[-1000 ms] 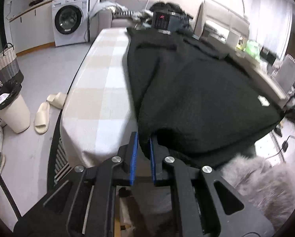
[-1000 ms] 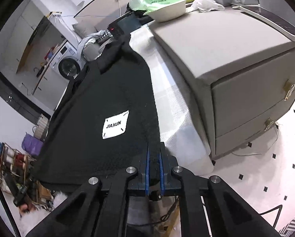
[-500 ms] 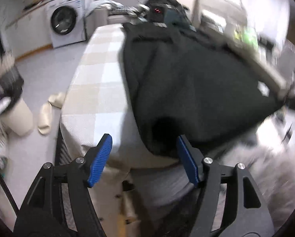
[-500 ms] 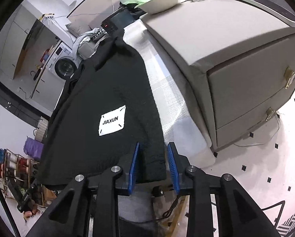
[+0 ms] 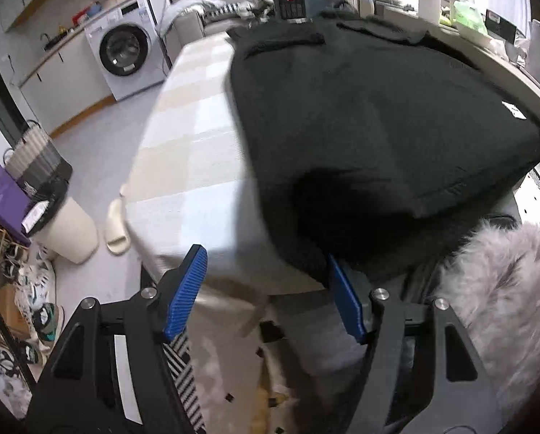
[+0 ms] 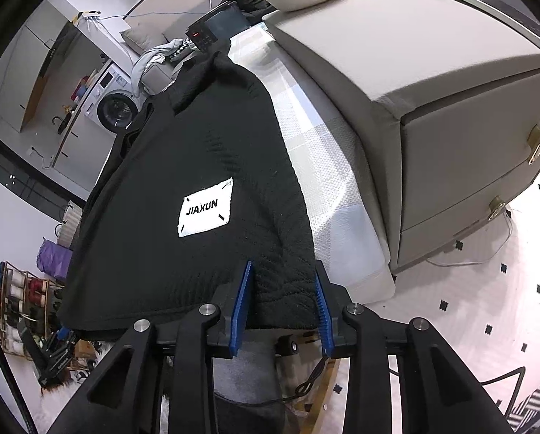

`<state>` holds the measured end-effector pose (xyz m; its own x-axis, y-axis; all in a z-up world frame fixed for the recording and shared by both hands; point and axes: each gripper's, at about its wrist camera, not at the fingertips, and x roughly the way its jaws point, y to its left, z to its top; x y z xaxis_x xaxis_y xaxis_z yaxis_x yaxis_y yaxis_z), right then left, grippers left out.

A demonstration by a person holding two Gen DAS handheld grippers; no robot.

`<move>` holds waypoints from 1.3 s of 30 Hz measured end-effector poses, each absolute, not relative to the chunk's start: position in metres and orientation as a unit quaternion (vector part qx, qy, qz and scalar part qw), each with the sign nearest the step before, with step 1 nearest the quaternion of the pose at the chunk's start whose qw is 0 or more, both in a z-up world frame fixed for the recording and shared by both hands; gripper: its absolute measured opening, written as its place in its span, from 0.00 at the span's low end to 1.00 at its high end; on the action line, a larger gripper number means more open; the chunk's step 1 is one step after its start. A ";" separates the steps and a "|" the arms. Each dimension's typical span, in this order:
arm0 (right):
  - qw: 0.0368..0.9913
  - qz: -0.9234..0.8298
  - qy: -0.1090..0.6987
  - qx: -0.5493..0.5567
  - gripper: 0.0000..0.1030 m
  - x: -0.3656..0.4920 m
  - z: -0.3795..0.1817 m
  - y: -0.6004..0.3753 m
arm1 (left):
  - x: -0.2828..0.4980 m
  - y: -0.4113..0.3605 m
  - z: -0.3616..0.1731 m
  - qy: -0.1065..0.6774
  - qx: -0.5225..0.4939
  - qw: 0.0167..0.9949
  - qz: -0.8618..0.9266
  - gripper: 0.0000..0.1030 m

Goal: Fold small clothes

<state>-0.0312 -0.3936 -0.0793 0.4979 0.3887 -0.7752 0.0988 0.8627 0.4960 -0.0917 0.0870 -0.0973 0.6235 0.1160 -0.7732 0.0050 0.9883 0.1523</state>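
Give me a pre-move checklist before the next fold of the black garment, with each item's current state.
1. left gripper released: ok, jaws have just been opening, wide apart, hem beside the right pad only.
2. right gripper released: ok, jaws have just been opening; hem lies between pads, unpinched.
3. black garment laid flat on the checked table: ok, no big wrinkles seen.
4. Near hem fully on the table: not ok, it overhangs the edge.
5. White label facing up: ok.
6. Far collar end tidy: cannot tell.
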 end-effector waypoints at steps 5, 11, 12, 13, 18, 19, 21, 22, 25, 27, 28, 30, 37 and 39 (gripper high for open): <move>0.834 0.083 0.492 0.236 0.35 -0.032 -0.077 -0.392 | -0.113 0.120 -0.080 0.370 -0.006 0.929 -0.004 0.63; 0.831 0.089 0.497 0.232 0.36 -0.029 -0.080 -0.389 | -0.122 0.146 -0.080 0.341 -0.038 0.938 0.036 0.63; 0.831 0.089 0.497 0.232 0.36 -0.029 -0.080 -0.389 | -0.123 0.147 -0.079 0.340 -0.044 0.939 0.029 0.63; 0.831 0.090 0.497 0.232 0.36 -0.029 -0.080 -0.389 | -0.124 0.146 -0.077 0.337 -0.045 0.940 0.020 0.63; 0.831 0.092 0.497 0.231 0.36 -0.027 -0.079 -0.387 | -0.125 0.110 -0.069 0.334 0.010 0.942 -0.039 0.63; 0.831 0.094 0.497 0.231 0.36 -0.027 -0.079 -0.387 | -0.123 0.102 -0.070 0.340 0.020 0.939 -0.047 0.63; 0.831 0.098 0.497 0.232 0.37 -0.027 -0.079 -0.385 | -0.120 0.089 -0.071 0.348 0.026 0.935 -0.066 0.63; 0.831 0.099 0.496 0.232 0.38 -0.027 -0.079 -0.385 | -0.118 0.086 -0.071 0.346 0.023 0.935 -0.069 0.63; 0.827 0.103 0.498 0.238 0.39 -0.027 -0.082 -0.384 | -0.107 0.079 -0.076 0.354 0.010 0.935 -0.030 0.63; 0.825 0.105 0.503 0.237 0.39 -0.027 -0.083 -0.383 | -0.101 0.079 -0.079 0.357 -0.006 0.934 -0.012 0.63; 0.824 0.109 0.503 0.237 0.39 -0.027 -0.083 -0.382 | -0.099 0.079 -0.079 0.354 -0.007 0.935 -0.012 0.63; 0.826 0.112 0.501 0.235 0.39 -0.027 -0.081 -0.381 | -0.095 0.075 -0.080 0.348 0.005 0.937 0.002 0.63; 0.829 0.102 0.499 0.232 0.39 -0.027 -0.081 -0.383 | -0.107 0.051 -0.072 0.335 0.042 0.934 -0.116 0.31; 0.827 0.096 0.500 0.237 0.39 -0.027 -0.083 -0.386 | -0.104 0.047 -0.085 0.377 0.068 0.915 -0.131 0.31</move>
<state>-0.0266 -0.3861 -0.0825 0.4809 0.3960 -0.7823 0.0788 0.8691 0.4884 -0.1035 0.0467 -0.0849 0.6821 -0.1879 -0.7067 0.2905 0.9565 0.0261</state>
